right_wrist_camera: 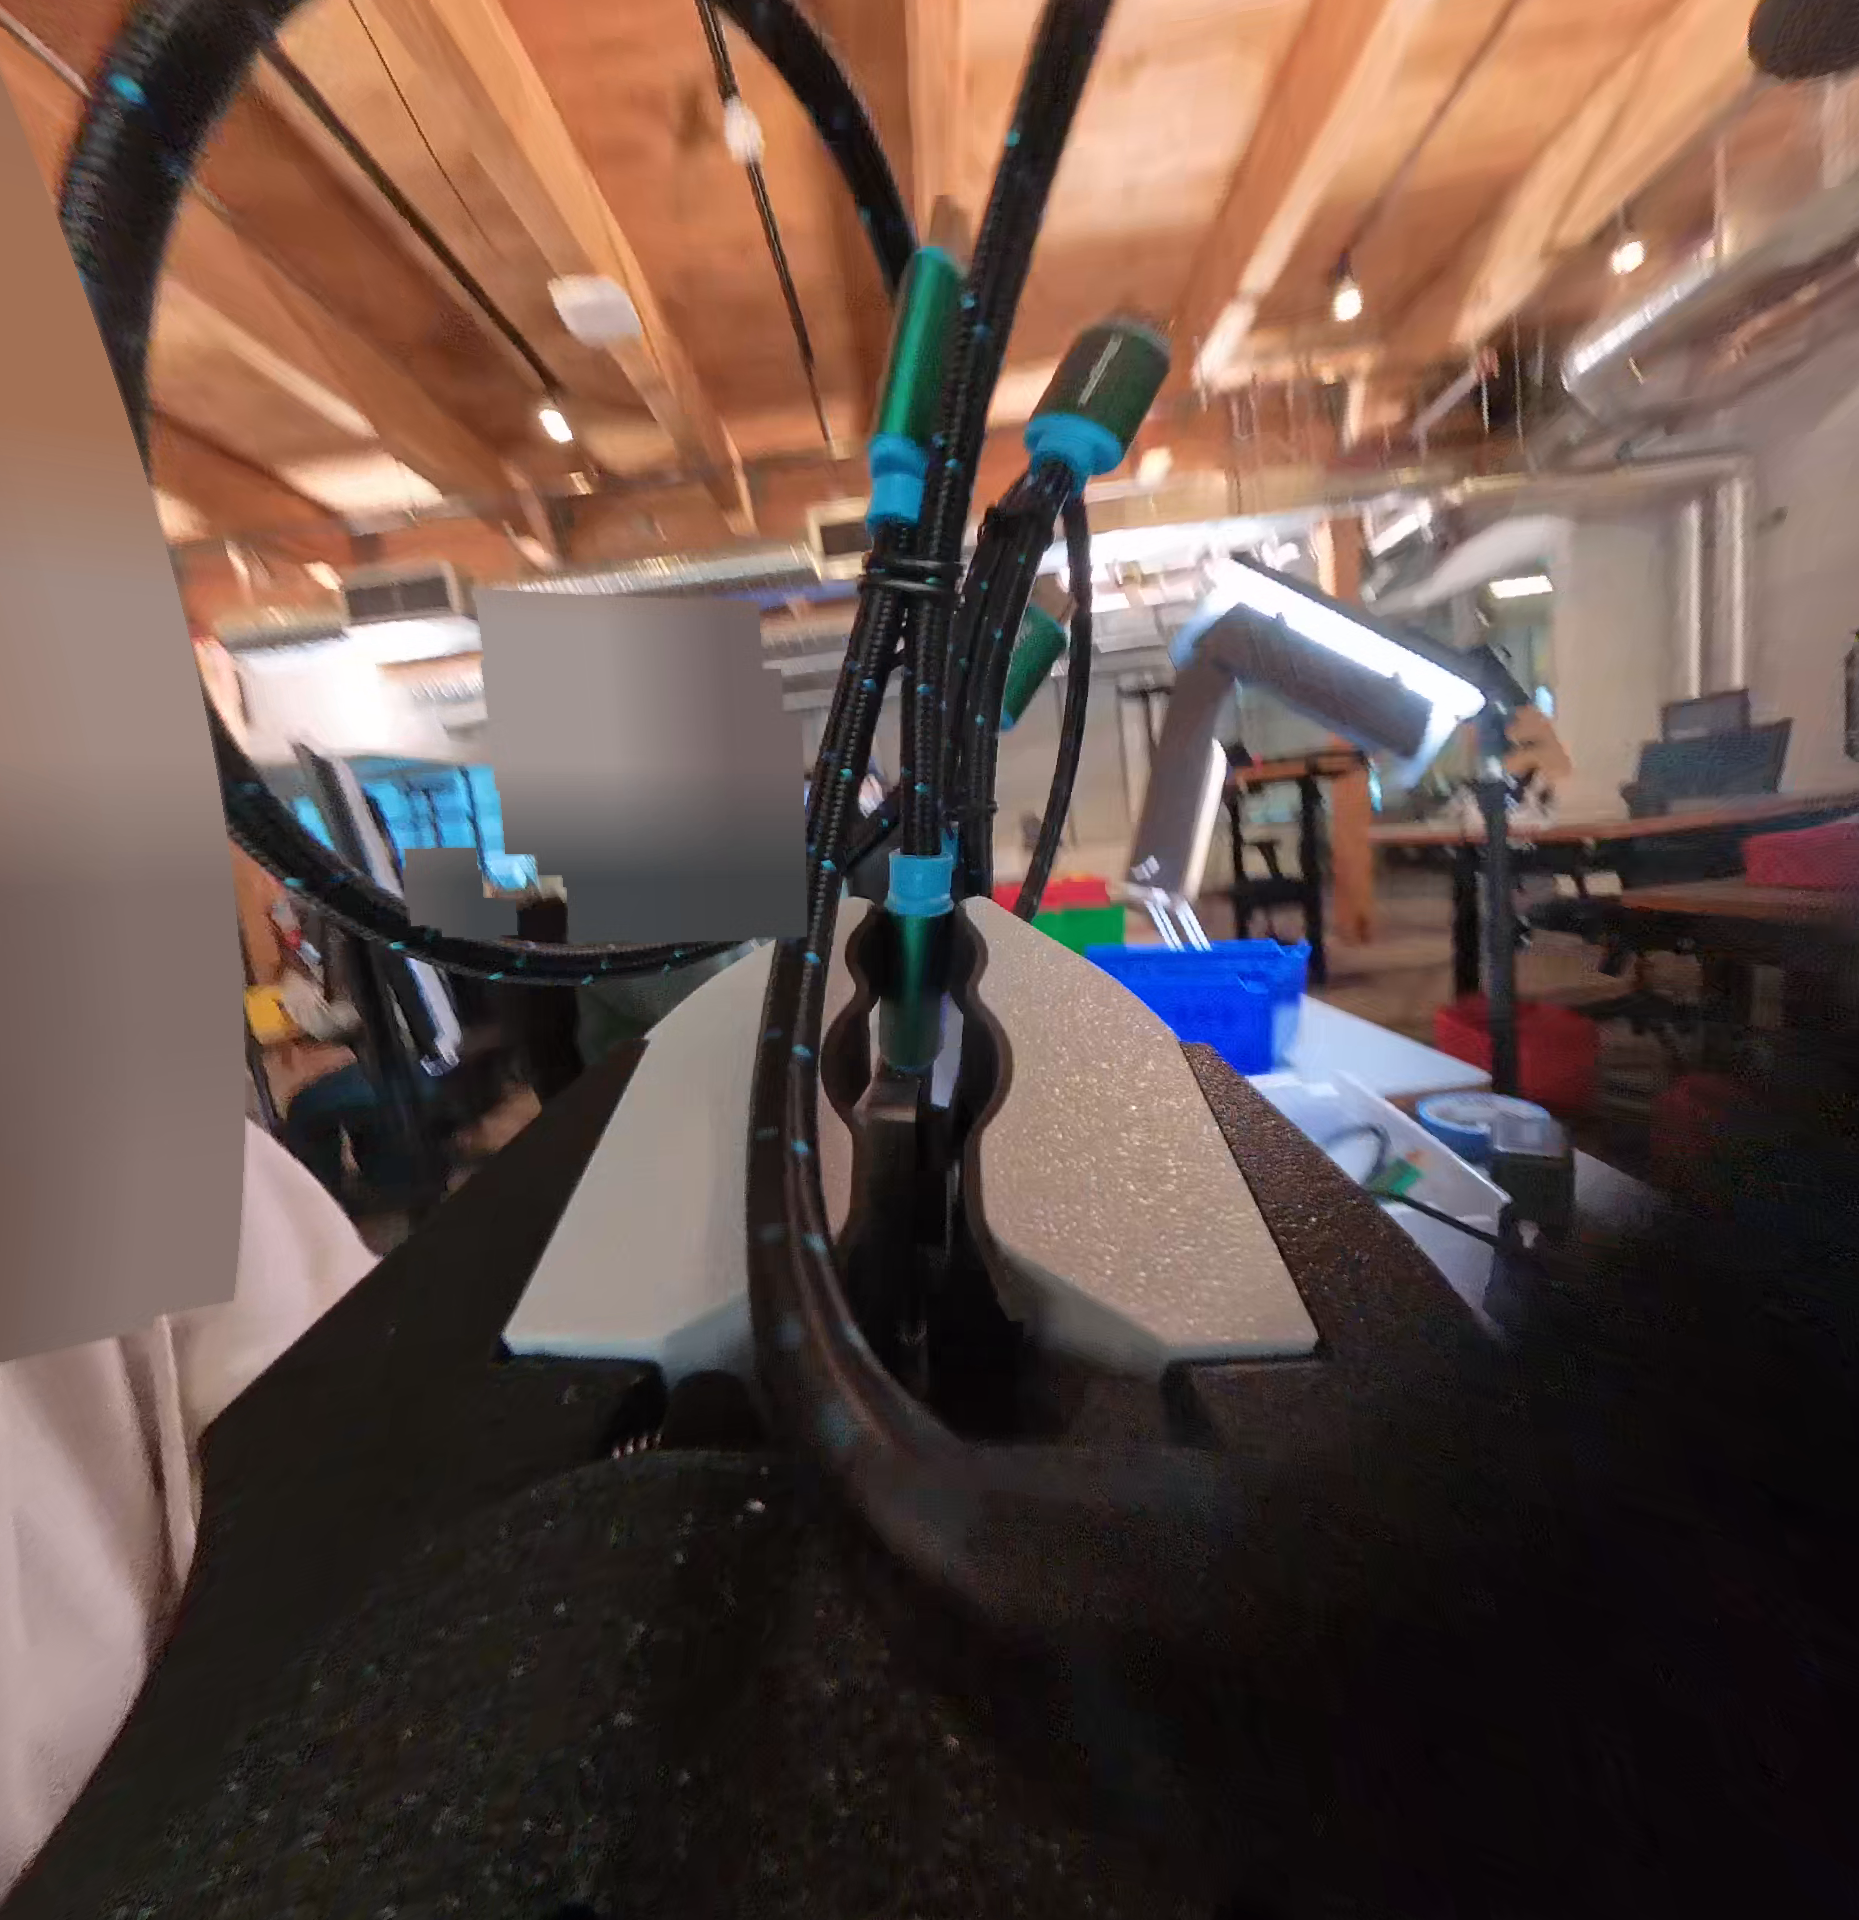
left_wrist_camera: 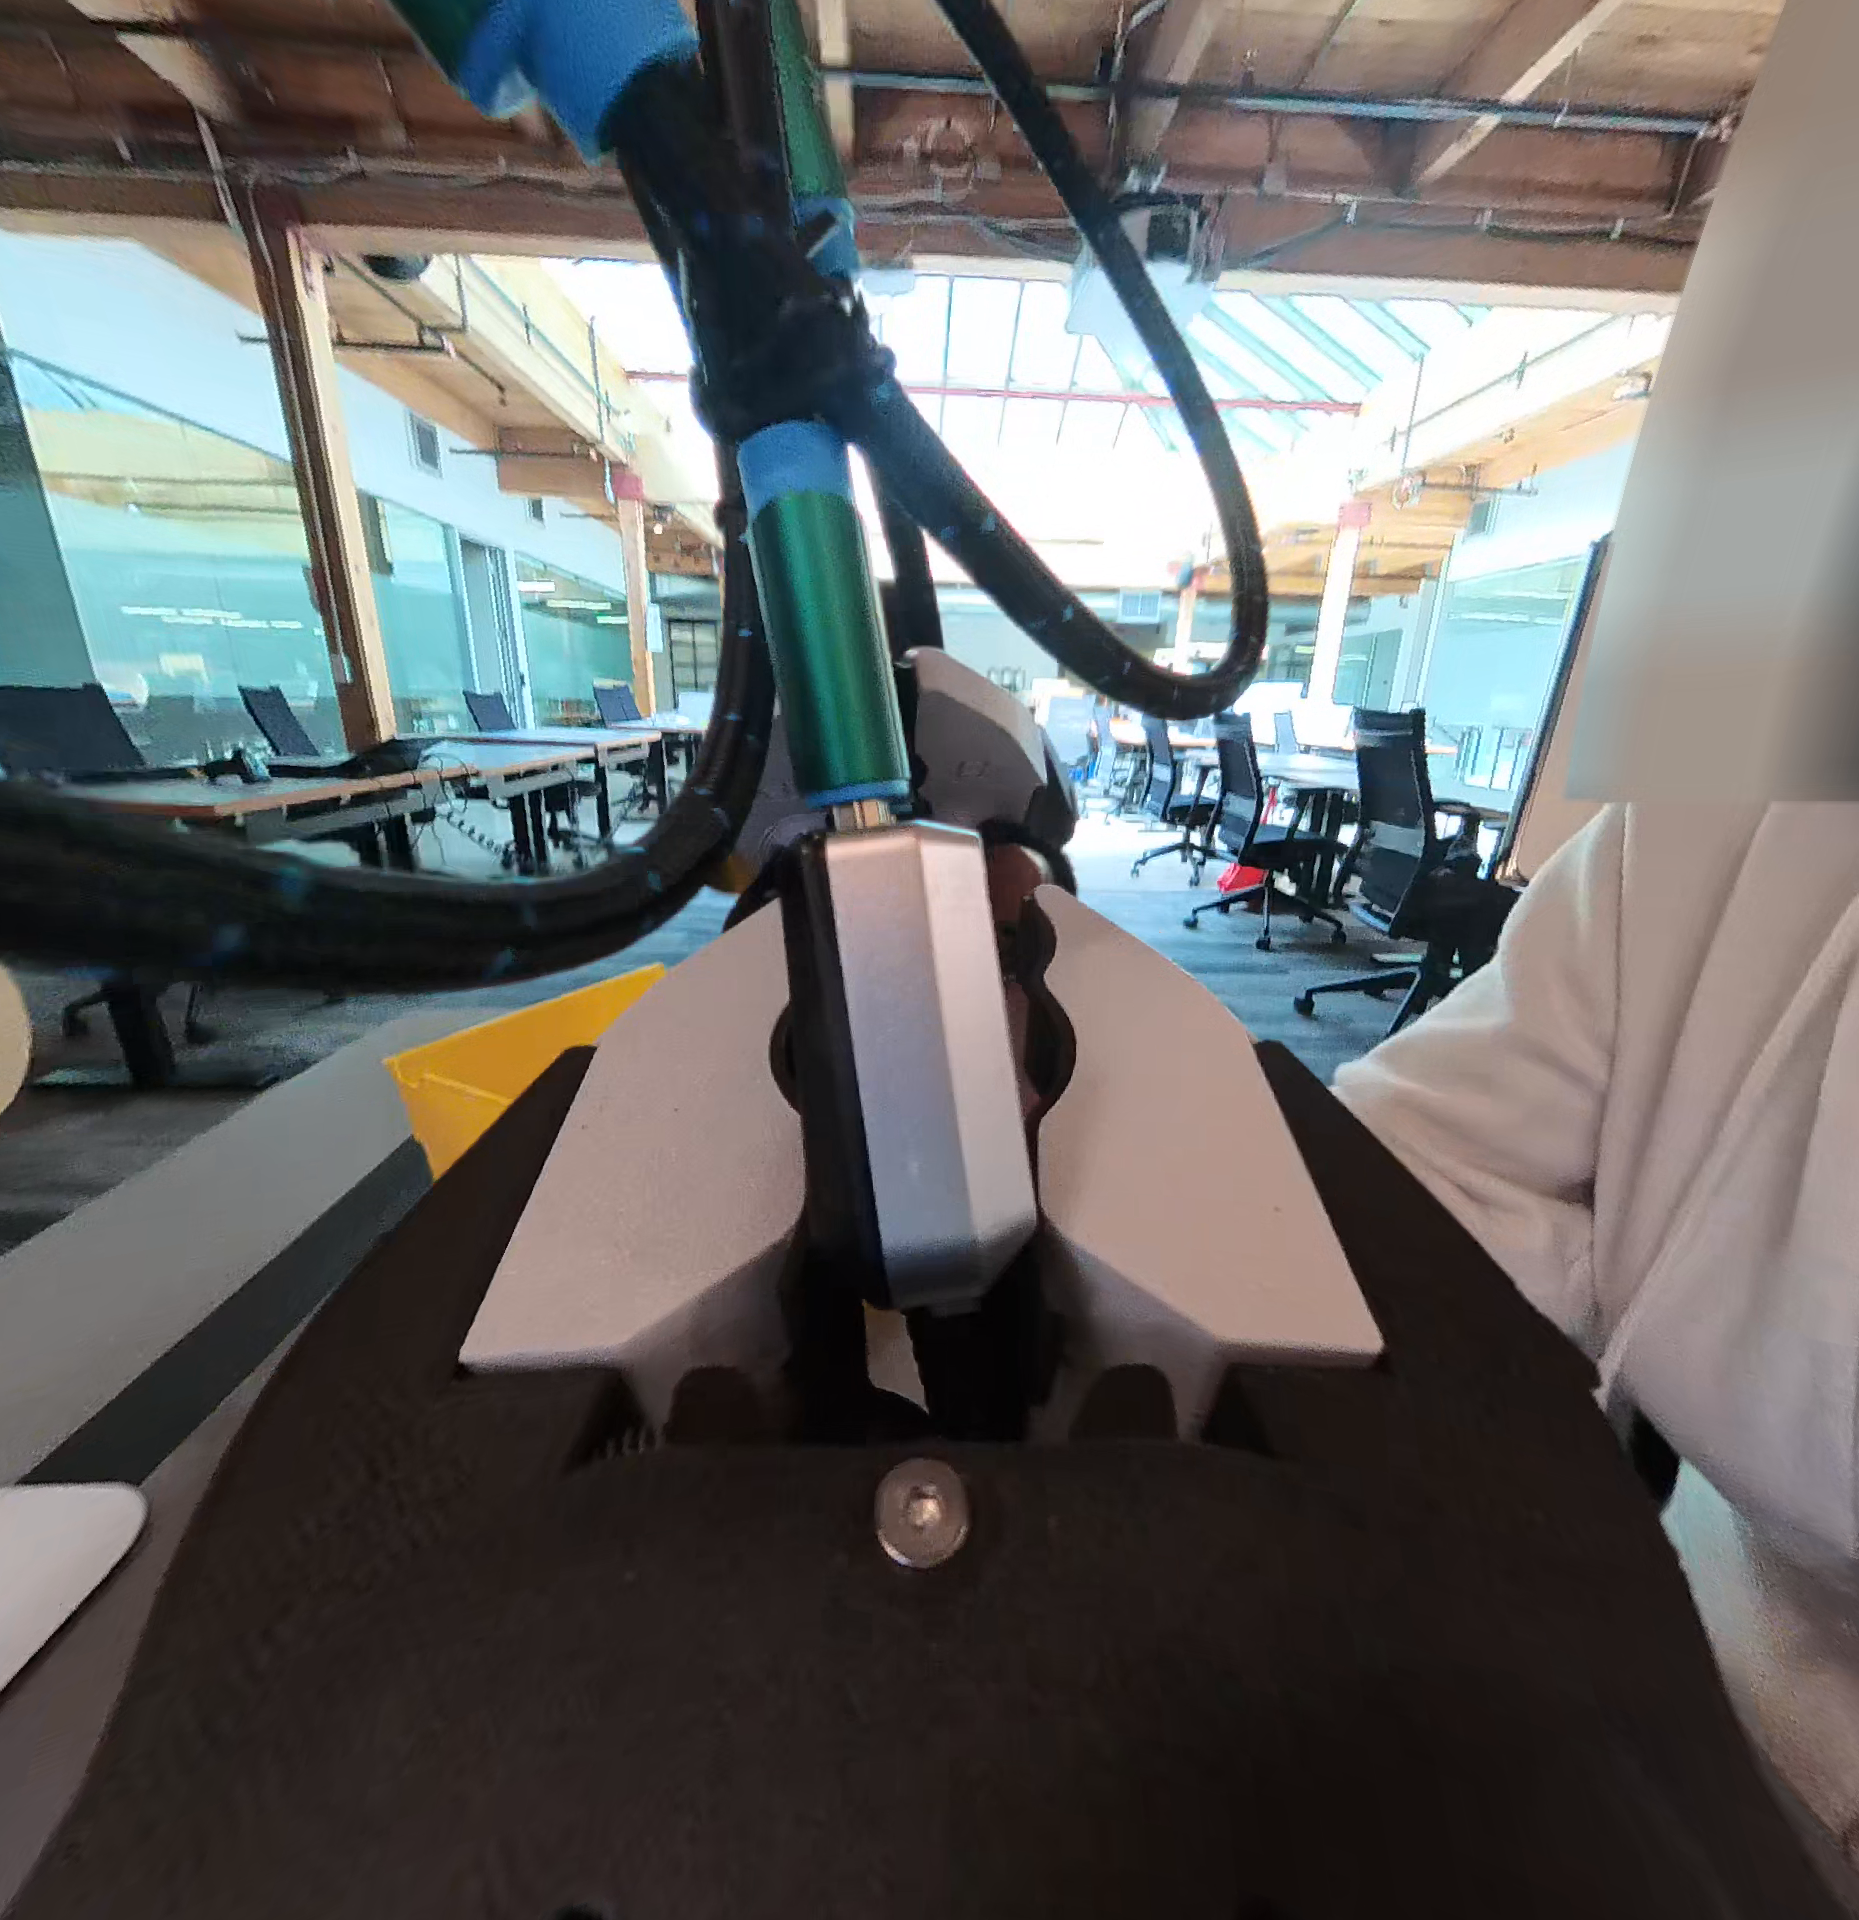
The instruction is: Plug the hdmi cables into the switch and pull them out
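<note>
In the left wrist view my left gripper [left_wrist_camera: 909, 935] is shut on the silver HDMI switch [left_wrist_camera: 930, 1049], held upright in the air. A green HDMI plug [left_wrist_camera: 826, 649] with a blue collar sits in the switch's top end. Black braided cables [left_wrist_camera: 1143, 416] loop above it. The other gripper's grey finger [left_wrist_camera: 982, 743] shows just behind the plug. In the right wrist view my right gripper [right_wrist_camera: 909, 935] is shut on a green HDMI plug [right_wrist_camera: 912, 997]. Its braided cable [right_wrist_camera: 925, 748] rises upward. Two more green plugs [right_wrist_camera: 1096, 390] hang loose above, tied into the bundle.
A yellow bin [left_wrist_camera: 489, 1060] stands on the grey table [left_wrist_camera: 177, 1226] below the left gripper. A person's white sleeve [left_wrist_camera: 1631, 1143] is at the right. A blue bin [right_wrist_camera: 1205, 987], tape rolls [right_wrist_camera: 1465, 1117] and a grey robot arm [right_wrist_camera: 1299, 686] lie to the right.
</note>
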Motion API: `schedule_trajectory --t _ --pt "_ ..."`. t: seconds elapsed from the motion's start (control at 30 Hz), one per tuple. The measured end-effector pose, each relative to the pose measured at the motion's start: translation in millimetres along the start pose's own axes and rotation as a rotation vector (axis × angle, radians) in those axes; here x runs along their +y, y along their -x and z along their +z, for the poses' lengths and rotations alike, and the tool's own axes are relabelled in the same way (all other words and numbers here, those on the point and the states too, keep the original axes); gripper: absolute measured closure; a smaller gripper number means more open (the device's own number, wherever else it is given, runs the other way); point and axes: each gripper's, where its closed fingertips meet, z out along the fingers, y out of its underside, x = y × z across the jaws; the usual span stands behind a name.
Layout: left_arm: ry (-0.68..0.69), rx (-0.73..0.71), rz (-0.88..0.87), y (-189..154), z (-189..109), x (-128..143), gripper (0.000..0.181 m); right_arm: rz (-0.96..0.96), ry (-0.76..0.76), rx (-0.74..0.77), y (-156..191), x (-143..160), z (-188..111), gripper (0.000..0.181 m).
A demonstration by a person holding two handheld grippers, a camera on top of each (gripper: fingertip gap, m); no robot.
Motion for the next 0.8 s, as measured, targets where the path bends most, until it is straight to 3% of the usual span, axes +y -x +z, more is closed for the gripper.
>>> schedule_trajectory --t 0.23,0.47,0.6,0.8 --pt "0.055 0.003 -0.08 6.2 -3.4 8.1 0.147 -0.071 0.202 0.059 -11.1 12.4 -13.3 0.167" --pt "0.255 -0.033 -0.086 11.3 12.3 46.4 0.147 -0.04 0.162 0.084 -20.2 1.9 -25.1 0.169" --pt "0.195 -0.063 -0.117 21.1 15.4 45.4 0.147 -0.018 0.16 0.098 -30.6 3.7 -33.8 0.169" --pt "-0.032 -0.127 -0.119 32.5 2.4 11.0 0.145 0.119 0.033 0.058 -37.3 11.0 -25.1 0.169"
